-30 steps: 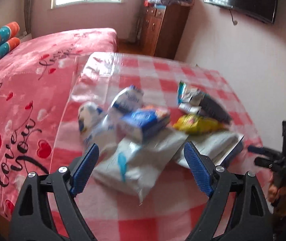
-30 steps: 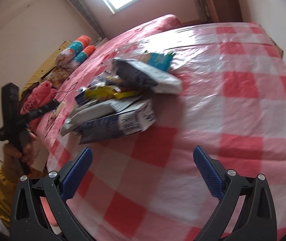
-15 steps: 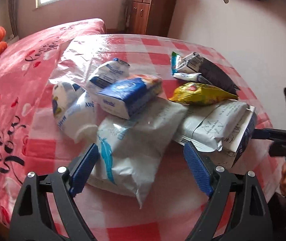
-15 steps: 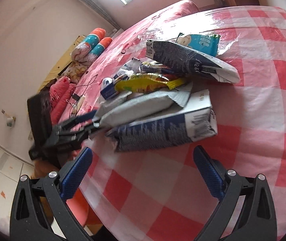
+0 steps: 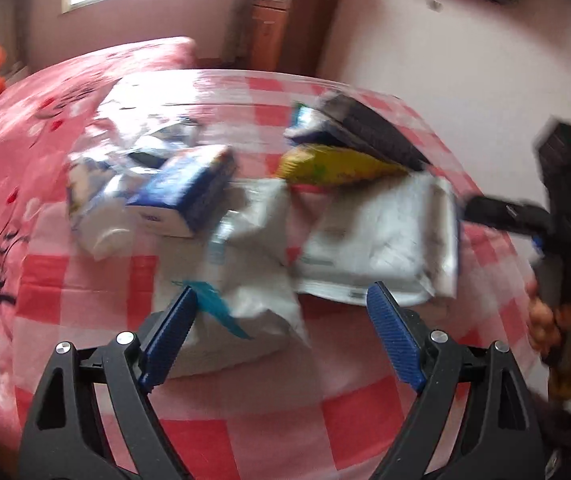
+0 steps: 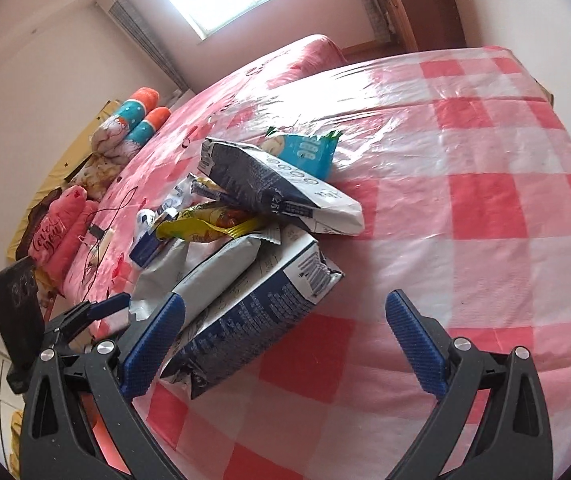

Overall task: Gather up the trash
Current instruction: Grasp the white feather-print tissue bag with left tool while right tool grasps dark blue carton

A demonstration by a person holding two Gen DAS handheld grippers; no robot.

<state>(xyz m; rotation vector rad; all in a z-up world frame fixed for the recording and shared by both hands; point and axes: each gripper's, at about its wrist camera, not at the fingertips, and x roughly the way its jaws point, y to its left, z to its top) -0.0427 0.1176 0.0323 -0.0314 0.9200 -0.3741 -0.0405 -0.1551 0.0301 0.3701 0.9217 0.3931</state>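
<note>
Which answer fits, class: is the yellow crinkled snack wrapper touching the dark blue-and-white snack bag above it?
Touching. The right wrist view shows the dark blue-and-white snack bag lying directly on the yellow crinkled snack wrapper, with no gap showing.

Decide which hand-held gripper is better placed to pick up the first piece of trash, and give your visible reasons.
Probably the right hand-held gripper: its jaws are open, and the dark blue carton lies between its fingers at the near edge of the pile. The left hand-held gripper is open too, over the white bag, but its view is motion-blurred.

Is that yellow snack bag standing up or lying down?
Lying down. The yellow bag rests on its side in the pile, under the dark bag and over a white pouch.
</note>
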